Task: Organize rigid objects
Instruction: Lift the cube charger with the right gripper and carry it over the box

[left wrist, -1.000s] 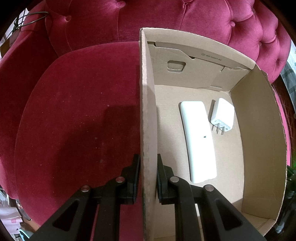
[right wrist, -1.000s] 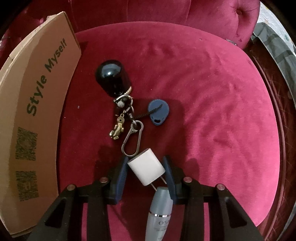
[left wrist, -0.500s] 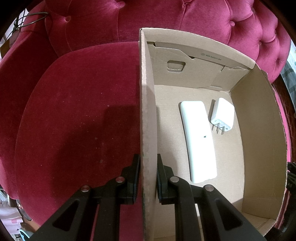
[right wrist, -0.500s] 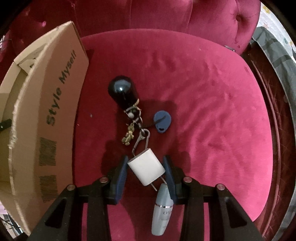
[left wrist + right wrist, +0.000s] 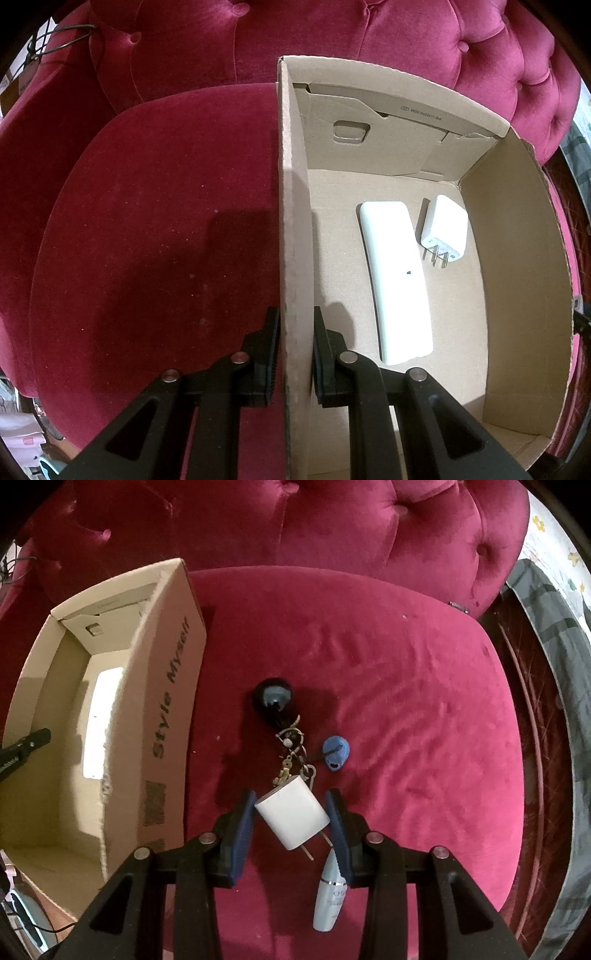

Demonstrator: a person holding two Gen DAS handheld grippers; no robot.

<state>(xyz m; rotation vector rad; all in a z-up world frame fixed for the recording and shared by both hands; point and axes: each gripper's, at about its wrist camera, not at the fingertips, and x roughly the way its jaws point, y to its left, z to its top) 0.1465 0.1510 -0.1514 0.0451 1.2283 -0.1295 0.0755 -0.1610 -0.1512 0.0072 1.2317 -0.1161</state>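
My left gripper (image 5: 295,328) is shut on the left wall of an open cardboard box (image 5: 291,221) that stands on the red velvet seat. Inside the box lie a long white remote-like bar (image 5: 397,280) and a white plug adapter (image 5: 445,227). My right gripper (image 5: 291,816) is shut on a second white plug adapter (image 5: 291,814) and holds it above the seat. Below it lie a black knob with a key ring (image 5: 273,701), a blue fob (image 5: 335,753) and a small silver-blue tube (image 5: 328,893). The box (image 5: 166,709) shows at the left of the right wrist view.
The red tufted backrest (image 5: 332,40) rises behind the box. The seat cushion (image 5: 406,701) stretches to the right of the loose items. A grey cloth (image 5: 561,635) hangs beyond the chair's right edge. The left gripper's fingertip (image 5: 37,738) shows inside the box.
My right gripper has risen with the white adapter, so the items below look smaller and the box's inside has come into view. The left gripper and box have stayed still.
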